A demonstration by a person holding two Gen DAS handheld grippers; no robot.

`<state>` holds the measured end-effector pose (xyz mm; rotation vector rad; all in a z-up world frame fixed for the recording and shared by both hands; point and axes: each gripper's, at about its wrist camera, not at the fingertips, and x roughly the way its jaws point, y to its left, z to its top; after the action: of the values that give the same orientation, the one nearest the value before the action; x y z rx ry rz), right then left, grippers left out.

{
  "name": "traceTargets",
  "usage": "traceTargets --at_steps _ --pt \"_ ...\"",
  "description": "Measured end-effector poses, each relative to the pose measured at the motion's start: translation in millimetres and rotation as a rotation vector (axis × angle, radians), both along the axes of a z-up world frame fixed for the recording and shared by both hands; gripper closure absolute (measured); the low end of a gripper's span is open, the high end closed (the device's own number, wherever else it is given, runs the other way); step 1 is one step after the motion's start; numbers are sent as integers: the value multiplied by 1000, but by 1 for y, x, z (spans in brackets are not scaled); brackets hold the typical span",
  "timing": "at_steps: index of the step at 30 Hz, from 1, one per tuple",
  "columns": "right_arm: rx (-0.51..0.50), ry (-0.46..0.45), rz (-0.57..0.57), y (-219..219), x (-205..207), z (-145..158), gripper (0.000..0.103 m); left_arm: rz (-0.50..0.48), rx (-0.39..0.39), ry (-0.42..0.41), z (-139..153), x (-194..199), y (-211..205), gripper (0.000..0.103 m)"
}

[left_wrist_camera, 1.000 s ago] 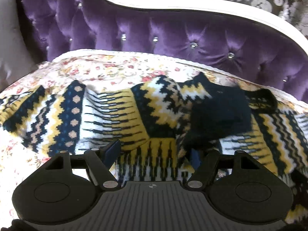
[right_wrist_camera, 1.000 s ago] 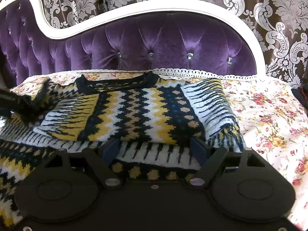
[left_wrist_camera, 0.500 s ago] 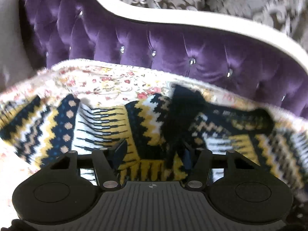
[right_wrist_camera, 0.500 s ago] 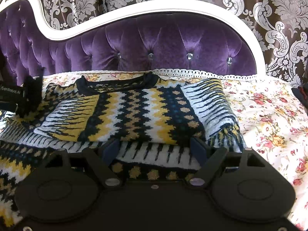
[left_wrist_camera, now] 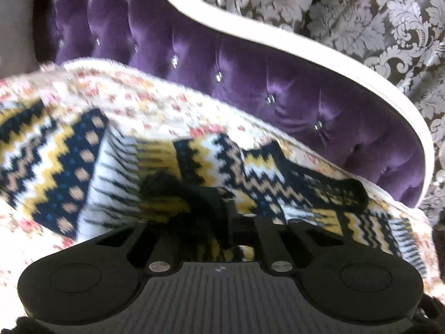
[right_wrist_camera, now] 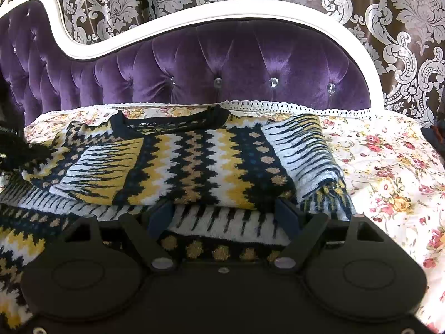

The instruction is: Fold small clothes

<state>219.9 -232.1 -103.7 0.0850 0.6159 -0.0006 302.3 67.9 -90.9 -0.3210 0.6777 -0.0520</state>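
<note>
A knitted sweater [right_wrist_camera: 194,164] in yellow, white and navy zigzags lies partly folded on the flowered cover, its black collar [right_wrist_camera: 172,121] toward the sofa back. My right gripper [right_wrist_camera: 222,217] hovers open over the sweater's near hem, nothing pinched between its fingers. In the left wrist view the sweater [left_wrist_camera: 69,167] is blurred. My left gripper [left_wrist_camera: 242,217] has its jaws closing tight together on the sleeve's black cuff [left_wrist_camera: 167,189], which bunches beside the fingers. That gripper also shows at the left edge of the right wrist view [right_wrist_camera: 11,139].
The flowered cover [right_wrist_camera: 389,167] spreads over a seat with a purple tufted back [right_wrist_camera: 222,61] and white curved frame. Patterned curtain hangs behind. A grey cushion [left_wrist_camera: 14,27] sits far left in the left wrist view.
The left gripper went from open to shut, taking hold of the black cuff, and it rolled and shifted sideways. The right gripper and the folded body stayed still.
</note>
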Motion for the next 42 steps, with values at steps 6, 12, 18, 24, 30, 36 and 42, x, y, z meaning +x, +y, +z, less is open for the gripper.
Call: traceTargets --at_steps 6,12,18,24,30,36,42 --pt "18 -108 -21 -3 -17 9 19 66 120 -104 21 -12 7 96" --pt "-3 -123 -3 2 -17 11 3 -42 49 92 -7 9 22 72" --pt "14 -46 -13 -1 -4 4 3 -88 64 64 6 -14 30 12" --pt "11 -37 -16 0 -6 2 3 -54 57 53 14 -49 67 12" --pt "4 -28 -16 1 -3 2 3 76 31 58 21 -63 133 11" --pt "-14 -12 -15 3 -1 1 3 253 -64 65 12 -64 204 11" --pt "-35 2 -16 6 1 0 3 375 -193 20 6 -55 257 11"
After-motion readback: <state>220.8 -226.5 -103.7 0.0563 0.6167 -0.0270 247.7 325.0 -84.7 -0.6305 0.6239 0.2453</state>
